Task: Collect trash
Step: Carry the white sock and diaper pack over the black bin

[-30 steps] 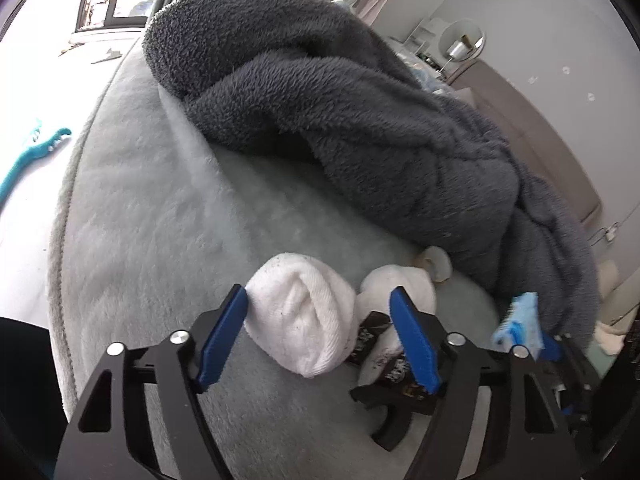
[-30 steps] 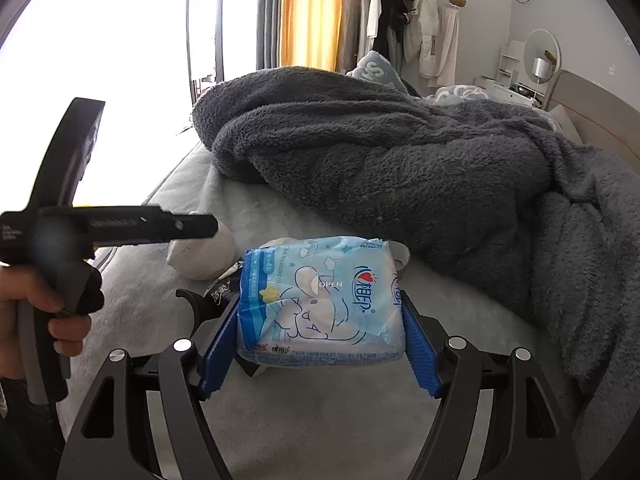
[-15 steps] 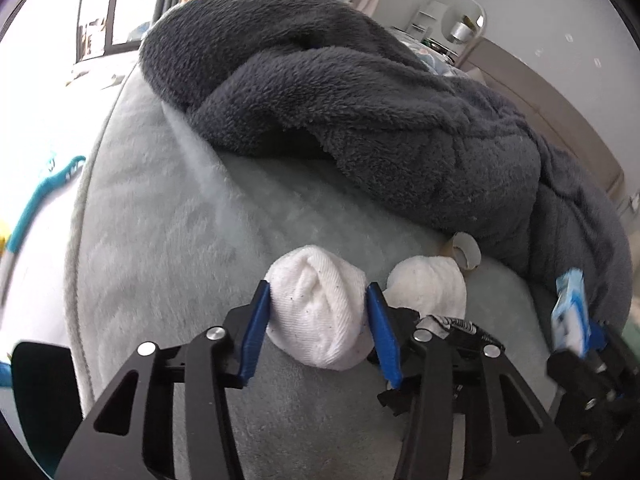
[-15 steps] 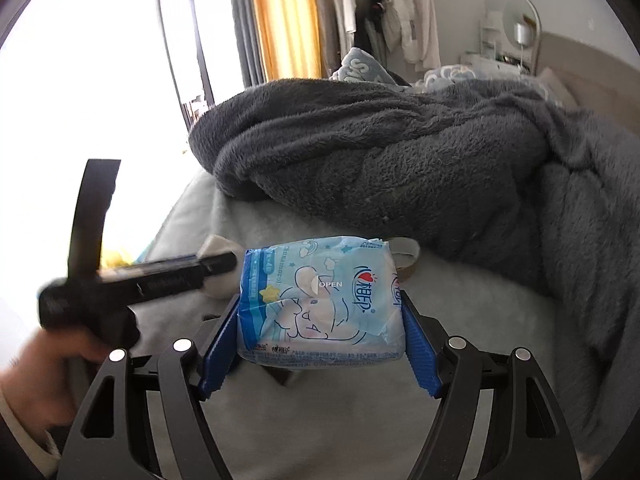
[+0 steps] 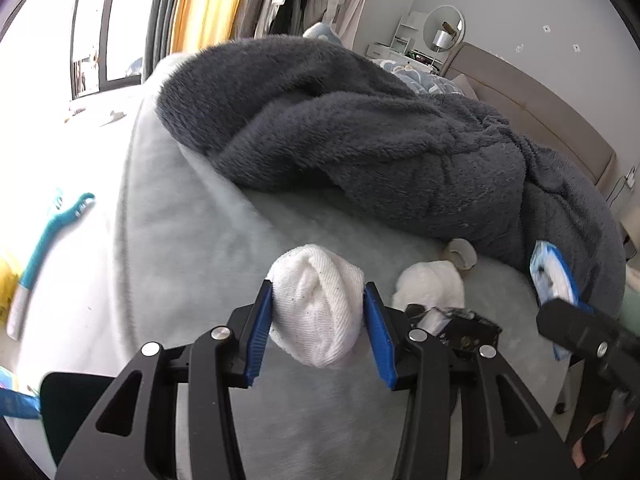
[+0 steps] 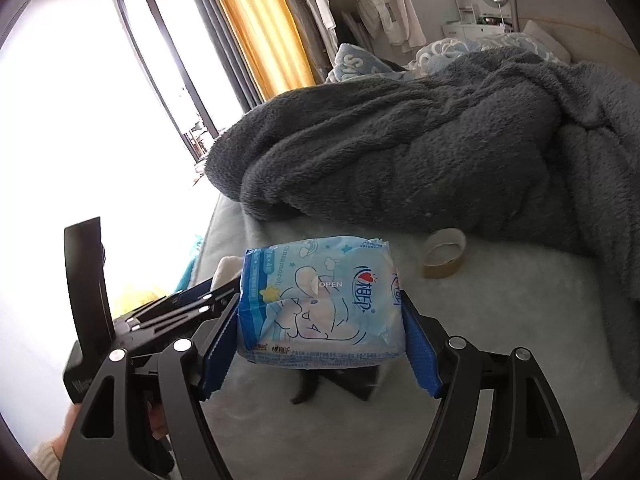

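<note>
My left gripper (image 5: 318, 320) is shut on a balled white sock (image 5: 316, 306), lifted a little off the pale grey bed cover (image 5: 192, 248). A second white sock ball (image 5: 430, 284) lies just right of it, beside a black wrapper (image 5: 460, 326) and a tape roll (image 5: 462, 254). My right gripper (image 6: 320, 312) is shut on a light blue tissue pack (image 6: 320, 304), held above the bed. The same pack (image 5: 550, 270) and gripper show at the right edge of the left wrist view. The tape roll (image 6: 444, 258) lies on the cover beyond the pack.
A thick dark grey blanket (image 5: 360, 140) is heaped across the bed behind the objects. The bed's left edge drops to a bright floor with a teal hanger-like item (image 5: 48, 236). A window, yellow curtain (image 6: 256, 28) and hanging clothes stand at the back.
The left gripper's jaws closed onto the white sock and raised it slightly. Both grippers rolled and rose a little; the right one kept its hold on the tissue pack.
</note>
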`<state>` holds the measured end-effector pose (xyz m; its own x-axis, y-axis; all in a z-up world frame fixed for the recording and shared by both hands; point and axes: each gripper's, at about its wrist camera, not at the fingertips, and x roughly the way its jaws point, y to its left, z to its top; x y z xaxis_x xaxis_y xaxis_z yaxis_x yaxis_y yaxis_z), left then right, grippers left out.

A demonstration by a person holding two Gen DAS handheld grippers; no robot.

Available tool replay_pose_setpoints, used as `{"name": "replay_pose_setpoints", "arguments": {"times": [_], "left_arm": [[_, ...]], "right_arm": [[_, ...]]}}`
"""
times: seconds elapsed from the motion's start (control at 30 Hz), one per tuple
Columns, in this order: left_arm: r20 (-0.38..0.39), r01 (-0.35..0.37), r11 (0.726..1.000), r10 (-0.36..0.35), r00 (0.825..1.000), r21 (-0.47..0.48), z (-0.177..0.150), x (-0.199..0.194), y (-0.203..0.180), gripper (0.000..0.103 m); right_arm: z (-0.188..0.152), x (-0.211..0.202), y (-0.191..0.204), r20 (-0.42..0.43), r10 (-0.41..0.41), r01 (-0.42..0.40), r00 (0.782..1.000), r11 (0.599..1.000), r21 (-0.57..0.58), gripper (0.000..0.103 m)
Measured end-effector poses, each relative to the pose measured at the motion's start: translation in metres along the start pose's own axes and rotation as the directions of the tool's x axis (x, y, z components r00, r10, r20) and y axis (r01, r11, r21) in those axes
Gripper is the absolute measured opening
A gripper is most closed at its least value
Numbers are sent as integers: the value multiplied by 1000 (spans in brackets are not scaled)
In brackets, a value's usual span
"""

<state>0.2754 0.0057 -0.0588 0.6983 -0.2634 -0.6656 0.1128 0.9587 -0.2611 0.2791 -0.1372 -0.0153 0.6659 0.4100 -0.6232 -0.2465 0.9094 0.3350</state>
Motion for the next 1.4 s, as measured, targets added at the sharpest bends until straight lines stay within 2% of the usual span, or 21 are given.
{"name": "replay_pose_setpoints", "arguments": {"times": [0.13, 0.23, 0.43, 0.7, 0.93, 1.17, 1.4], "left_arm": [[17, -22, 1000, 22, 1000, 20, -4, -16, 14, 47], [20, -42, 998, 41, 999, 35, -8, -27, 23, 47], [28, -72, 996, 71, 997, 46, -13, -44, 41, 47], [27, -111, 994, 111, 993, -11, -17, -66, 78, 47], [0, -159, 986, 159, 987, -46, -25, -79, 111, 47], [-48, -188, 977, 184, 982, -101, -38, -87, 148, 47], [-118, -213, 965, 196, 974, -155, -56, -94, 186, 47]], "right_arm": [[9, 1, 20, -2, 27, -27, 1000, 999, -26, 74], [18, 1, 36, 4, 10, -9, 1000, 996, -93, 74], [22, 19, 53, -52, 62, -64, 997, 997, -46, 74], [14, 38, 89, -109, 97, -105, 989, 992, -65, 74], [7, 53, 128, -141, 111, -127, 984, 986, -104, 74], [-5, 65, 177, -177, 106, -141, 979, 970, -200, 74], [-11, 89, 204, -231, 124, -174, 965, 962, -210, 74]]}}
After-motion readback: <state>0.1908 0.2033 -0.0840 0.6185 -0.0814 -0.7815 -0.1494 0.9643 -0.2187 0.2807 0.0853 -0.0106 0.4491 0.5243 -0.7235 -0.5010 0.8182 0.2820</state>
